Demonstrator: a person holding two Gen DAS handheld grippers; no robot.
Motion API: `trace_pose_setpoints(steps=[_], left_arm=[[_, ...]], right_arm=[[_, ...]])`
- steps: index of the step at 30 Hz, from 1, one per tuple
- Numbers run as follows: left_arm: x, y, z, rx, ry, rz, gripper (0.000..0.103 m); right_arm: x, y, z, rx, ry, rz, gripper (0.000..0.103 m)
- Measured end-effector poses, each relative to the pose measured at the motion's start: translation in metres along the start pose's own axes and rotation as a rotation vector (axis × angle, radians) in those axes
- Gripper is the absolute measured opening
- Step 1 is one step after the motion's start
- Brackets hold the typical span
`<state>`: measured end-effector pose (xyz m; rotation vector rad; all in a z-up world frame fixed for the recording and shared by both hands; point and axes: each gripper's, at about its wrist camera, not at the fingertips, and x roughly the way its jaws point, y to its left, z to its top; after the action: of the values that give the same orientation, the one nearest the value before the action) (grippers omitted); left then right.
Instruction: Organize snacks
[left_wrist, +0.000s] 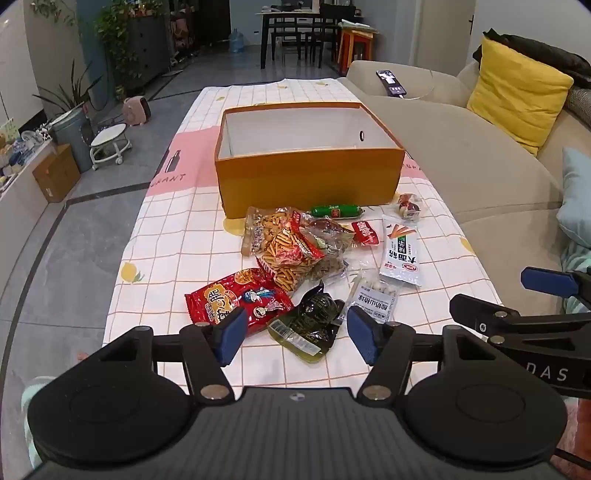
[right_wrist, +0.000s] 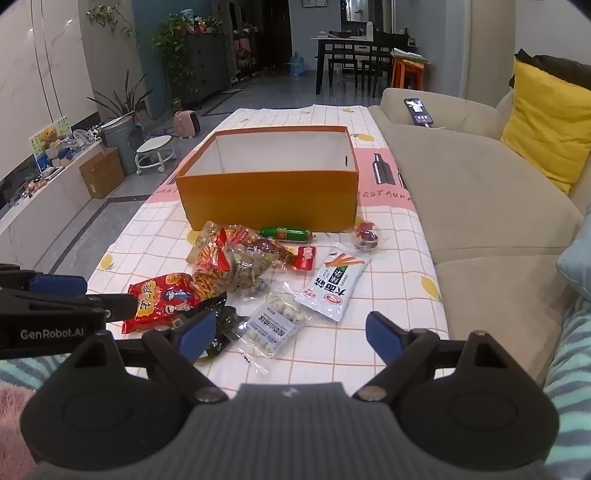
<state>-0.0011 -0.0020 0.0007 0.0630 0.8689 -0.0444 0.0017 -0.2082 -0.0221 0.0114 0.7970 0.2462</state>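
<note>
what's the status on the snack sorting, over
Left hand-held gripper open, empty; right hand-held gripper open, empty. Orange box empty, snack pile loose on the tablecloth in front. Nothing blocking the box.

"GenRobot.AI" on left tongs (right_wrist: 55, 295)

A beige sofa (left_wrist: 461, 155) runs along the right side with a yellow cushion (left_wrist: 517, 92) propped on its back and a lit phone (left_wrist: 391, 84) on its arm. Grey floor tiles (left_wrist: 55, 229) stretch to a dark dining table (left_wrist: 295, 22) with chairs at the far end. Leafy plants (right_wrist: 173, 48) climb a dark cabinet, and what looks like a small pink heater (right_wrist: 187, 123) stands on the floor.
</note>
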Motion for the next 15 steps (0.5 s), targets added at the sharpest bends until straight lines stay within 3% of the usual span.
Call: trace_pose_setpoints(steps=[15], left_arm=[[0.0067, 0.0031, -0.0002, -0.047, 0.036, -0.01, 0.073]], right_arm=[[0.0063, 0.0006, -0.0028, -0.005, -0.005, -0.004, 0.087]])
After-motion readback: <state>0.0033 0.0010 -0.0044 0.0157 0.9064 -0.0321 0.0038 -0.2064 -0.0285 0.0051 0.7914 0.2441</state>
